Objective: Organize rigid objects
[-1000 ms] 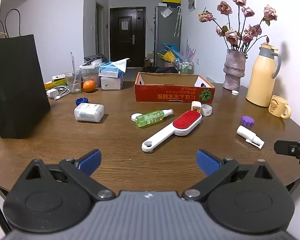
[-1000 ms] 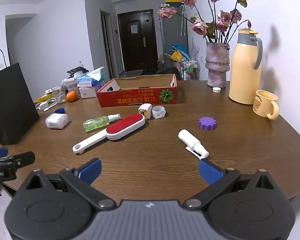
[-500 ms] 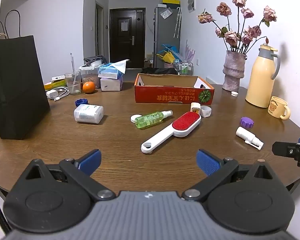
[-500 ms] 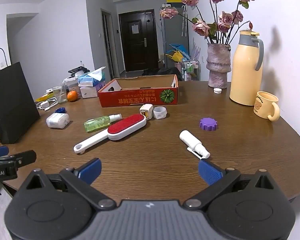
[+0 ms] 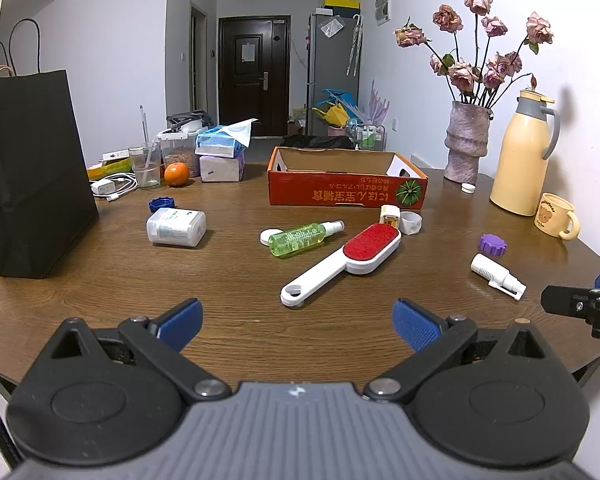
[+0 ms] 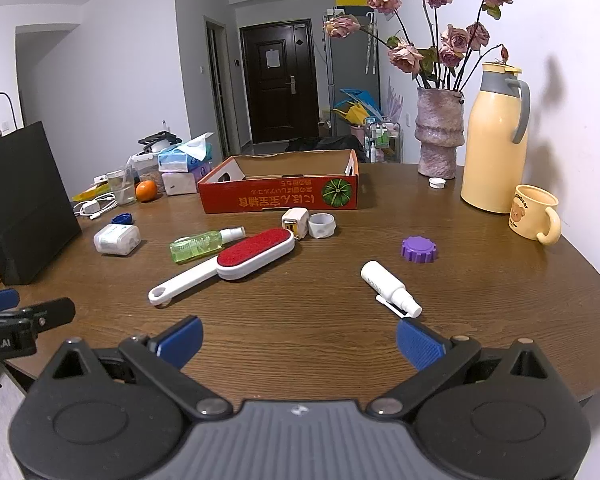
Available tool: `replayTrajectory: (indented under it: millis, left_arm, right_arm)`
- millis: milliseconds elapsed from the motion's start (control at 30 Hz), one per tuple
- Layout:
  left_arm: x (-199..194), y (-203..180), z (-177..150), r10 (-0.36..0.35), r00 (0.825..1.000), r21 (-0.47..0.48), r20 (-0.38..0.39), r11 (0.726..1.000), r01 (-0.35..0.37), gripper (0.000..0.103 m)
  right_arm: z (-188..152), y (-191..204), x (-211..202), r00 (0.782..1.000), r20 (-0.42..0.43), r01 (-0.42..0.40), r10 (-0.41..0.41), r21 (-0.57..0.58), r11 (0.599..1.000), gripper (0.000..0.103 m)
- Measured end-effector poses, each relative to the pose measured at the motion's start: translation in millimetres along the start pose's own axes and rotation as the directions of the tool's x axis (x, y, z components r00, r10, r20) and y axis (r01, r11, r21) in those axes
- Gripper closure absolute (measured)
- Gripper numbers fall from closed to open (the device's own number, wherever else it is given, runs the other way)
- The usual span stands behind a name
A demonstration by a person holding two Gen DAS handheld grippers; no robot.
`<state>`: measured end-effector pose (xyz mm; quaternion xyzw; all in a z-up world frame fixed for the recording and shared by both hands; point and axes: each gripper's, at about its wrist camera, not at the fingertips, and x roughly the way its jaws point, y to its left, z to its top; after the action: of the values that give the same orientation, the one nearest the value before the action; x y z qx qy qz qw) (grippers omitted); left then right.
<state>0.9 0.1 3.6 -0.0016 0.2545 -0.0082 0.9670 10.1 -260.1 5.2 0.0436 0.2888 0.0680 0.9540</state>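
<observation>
Wood table [image 5: 228, 280] w/ stuff scattered: lint brush [image 5: 342, 260] mid-table, green bottle [image 5: 300, 237] just behind it, white spray bottle [image 6: 388, 287] off to the right, red box [image 5: 346, 184] further back. Left gripper [image 5: 296, 322] & right gripper [image 6: 298, 338] both spread wide, holding nothing.

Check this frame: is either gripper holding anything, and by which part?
Nothing is held. The left gripper and right gripper are both open above the table, with nothing between their fingers.
</observation>
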Motion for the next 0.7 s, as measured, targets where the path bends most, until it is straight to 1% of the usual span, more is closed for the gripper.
replayTrajectory:
  millis: [700]
  left_arm:
    - [-0.8,-0.6,1.0,0.002,1.000,0.000,0.002,1.000,-0.002,0.000]
  right_arm:
    - [-2.1,2.6,-2.0,1.000,0.001,0.001,-0.001,-0.004,1.000,0.000]
